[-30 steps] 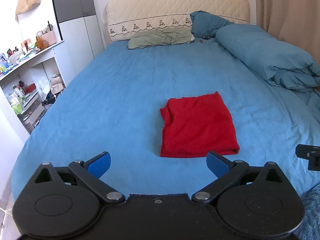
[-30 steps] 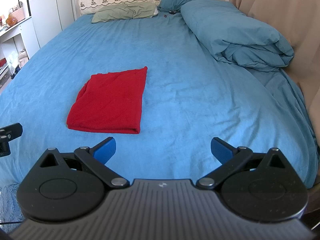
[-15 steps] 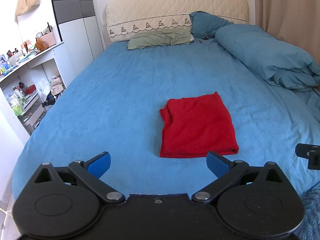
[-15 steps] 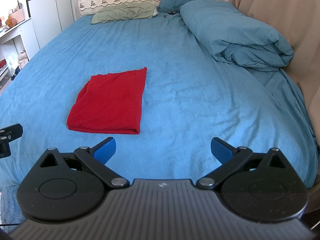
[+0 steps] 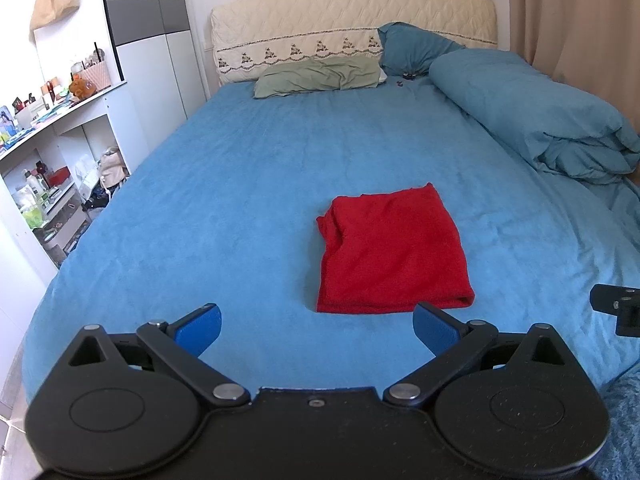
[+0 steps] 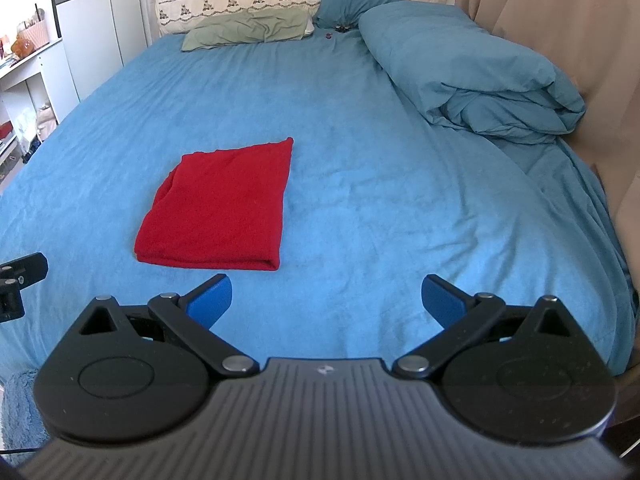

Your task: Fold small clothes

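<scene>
A red cloth point(image 5: 390, 250) lies folded into a rough rectangle on the blue bed sheet point(image 5: 240, 208); its left edge is rumpled. In the right wrist view the same red cloth point(image 6: 222, 206) sits left of centre. My left gripper point(image 5: 318, 326) is open, held back from the cloth's near edge, with nothing between its blue pads. My right gripper point(image 6: 326, 300) is open too, to the right of the cloth's near corner and apart from it. Each view shows a black part of the other gripper at its side edge.
A bunched blue duvet point(image 5: 532, 120) lies along the bed's right side, next to a beige curtain point(image 6: 560, 20). A green pillow point(image 5: 320, 76) and a blue pillow point(image 5: 412, 50) rest at the headboard. Cluttered white shelves point(image 5: 44, 160) stand left of the bed.
</scene>
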